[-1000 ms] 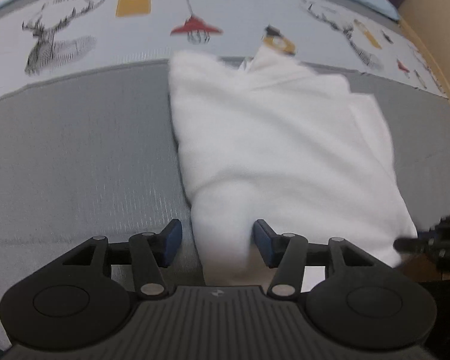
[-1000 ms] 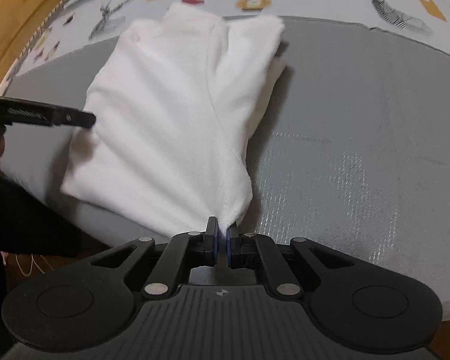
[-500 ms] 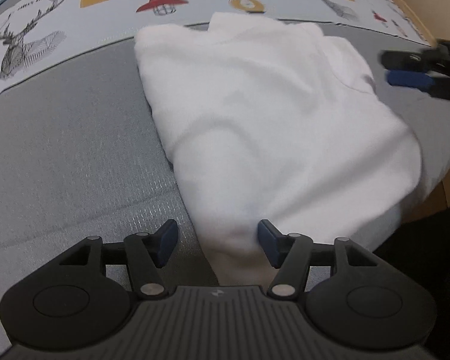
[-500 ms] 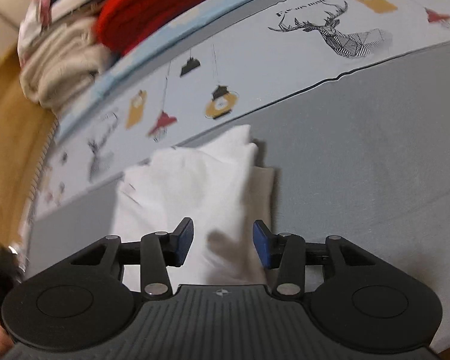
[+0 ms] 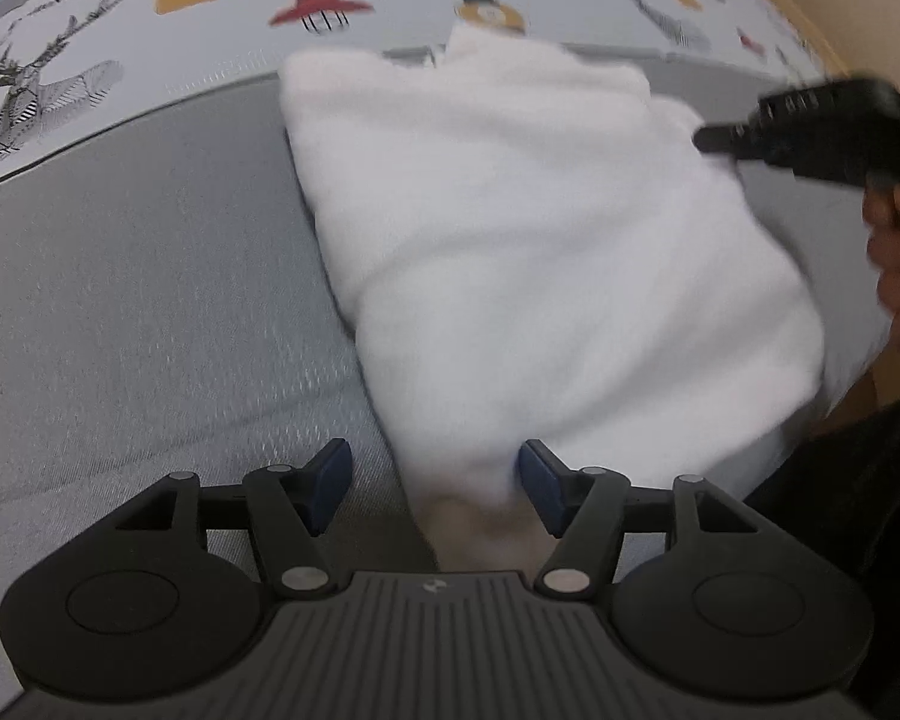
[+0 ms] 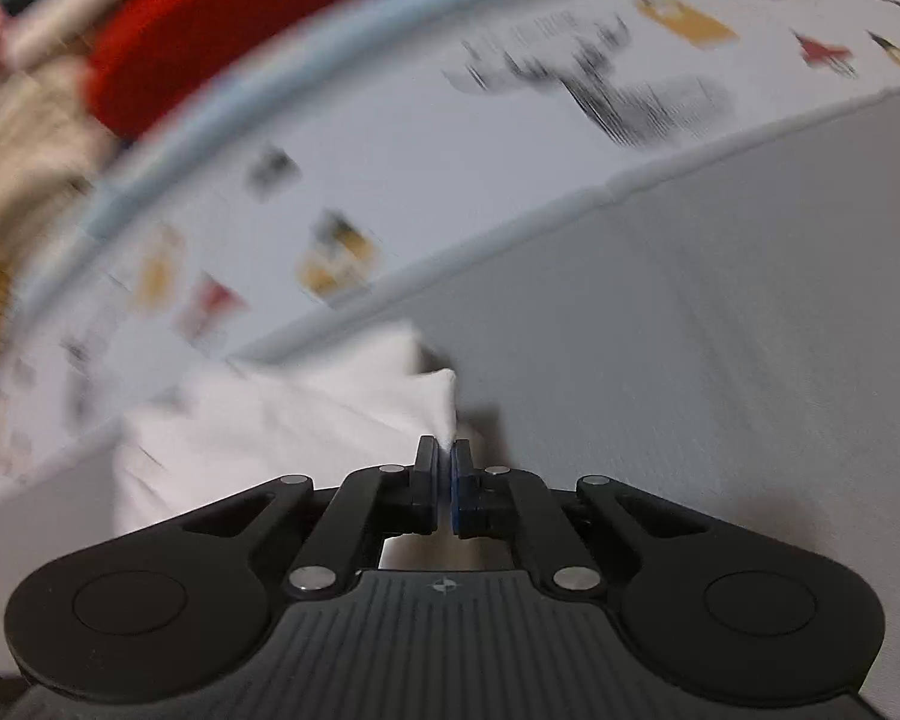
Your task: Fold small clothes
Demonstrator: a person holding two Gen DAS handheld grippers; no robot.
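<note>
A folded white garment lies on the grey cloth surface. My left gripper is open, its blue pads either side of the garment's near end, which reaches between the jaws. My right gripper is shut on a far corner of the white garment; it also shows in the left wrist view at the garment's right edge, with a hand behind it. The right wrist view is motion-blurred.
A pale printed sheet with deer and lamp drawings borders the grey surface at the back. A pile of red and beige clothes sits beyond it. A wooden floor shows at the right.
My right gripper let go of the garment's near corner, moved open to its far corner and has shut on it. My left gripper stays open around the near end.
</note>
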